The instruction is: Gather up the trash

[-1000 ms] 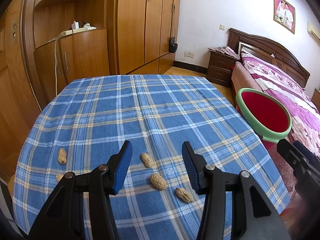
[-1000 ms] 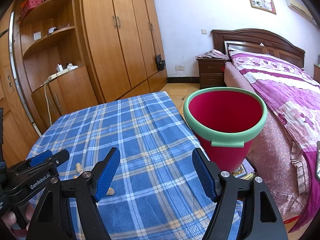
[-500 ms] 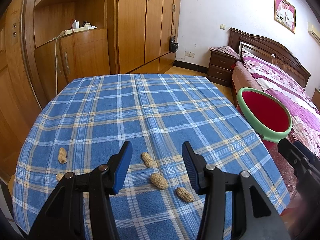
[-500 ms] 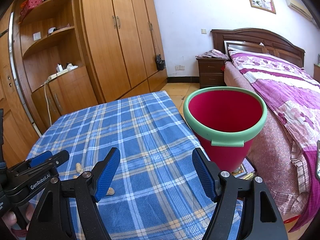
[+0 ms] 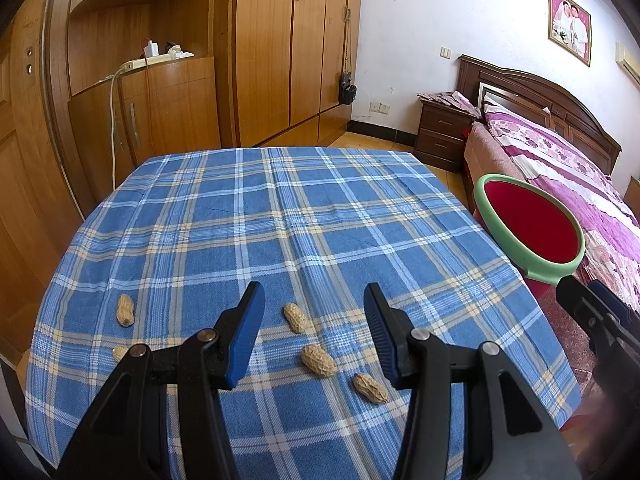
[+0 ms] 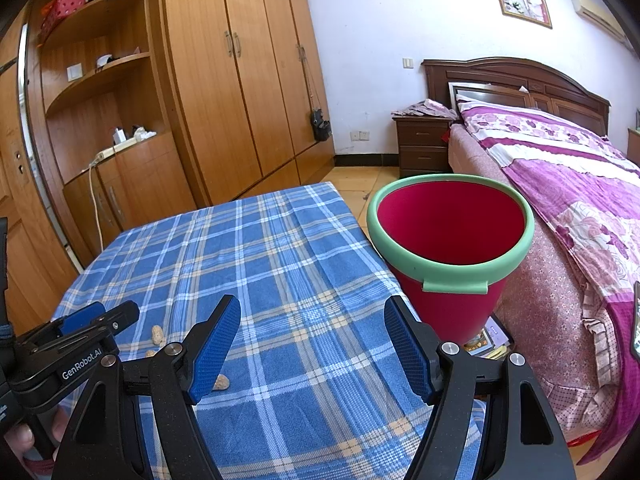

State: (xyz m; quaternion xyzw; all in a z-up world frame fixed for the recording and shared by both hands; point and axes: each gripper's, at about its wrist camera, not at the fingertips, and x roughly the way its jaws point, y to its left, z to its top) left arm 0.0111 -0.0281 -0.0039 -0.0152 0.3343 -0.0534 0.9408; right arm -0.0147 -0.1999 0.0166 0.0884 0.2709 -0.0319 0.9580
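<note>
Peanuts: five on checked tablecloth (image 5: 304,216), nearest-bin peanut (image 5: 370,387) first. Left gripper (image 5: 312,336) jaws apart, empty, poised above middle peanut (image 5: 318,361). Lower, straddle shell lengthwise, close gently. Right gripper (image 6: 312,344) apart, empty, facing red bin (image 6: 450,256) beside table edge.

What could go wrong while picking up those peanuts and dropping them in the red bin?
1. The peanuts are small and rounded, so one might squirt out of the left hand-held gripper, now open above them.
2. The red bin stands off the table's edge; a peanut released early would fall to the floor.
3. Pinching could snag the checked tablecloth.
</note>
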